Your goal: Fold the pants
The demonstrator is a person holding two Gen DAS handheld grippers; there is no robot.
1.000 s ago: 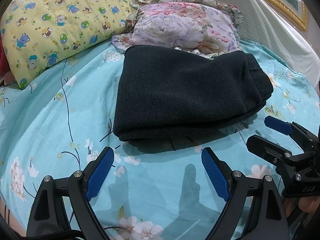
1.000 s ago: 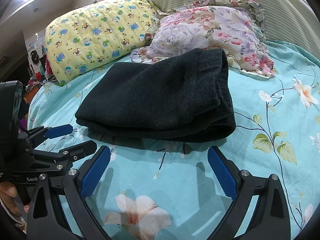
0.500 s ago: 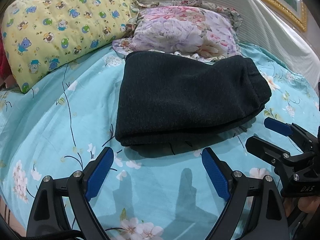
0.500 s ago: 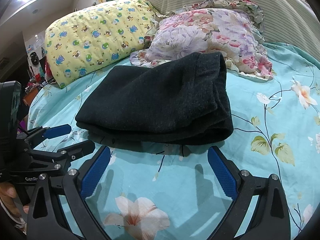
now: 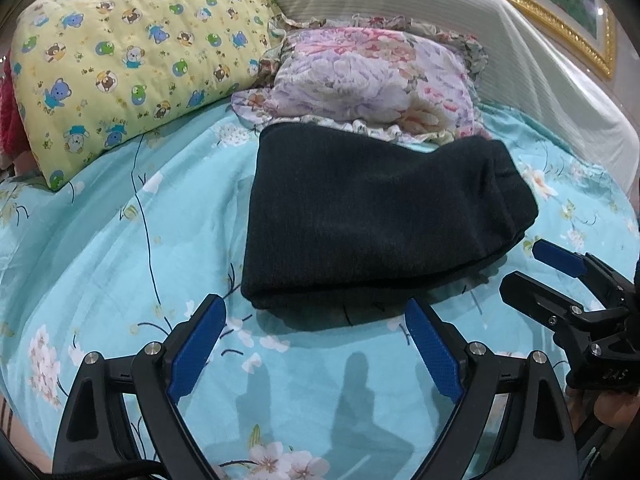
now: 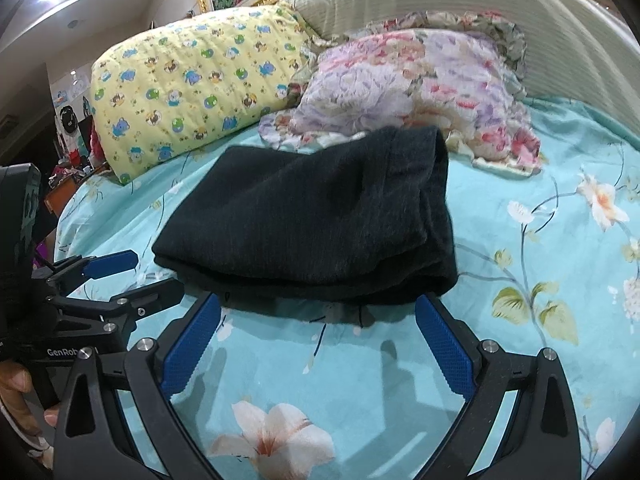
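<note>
On the floral bed sheet (image 5: 120,240), dark pants (image 5: 372,224) lie folded before two pillows (image 5: 132,52). Left tool (image 5: 316,344) and right tool (image 6: 320,340) are held wide, empty. Any remaining tidying is best done gently.

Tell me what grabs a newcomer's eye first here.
The dark folded pants lie mid-bed on the turquoise flowered sheet. Behind them sit a yellow bear-print pillow and a floral pillow. Both hand-held grippers, left and right, are open just short of the pants.
</note>
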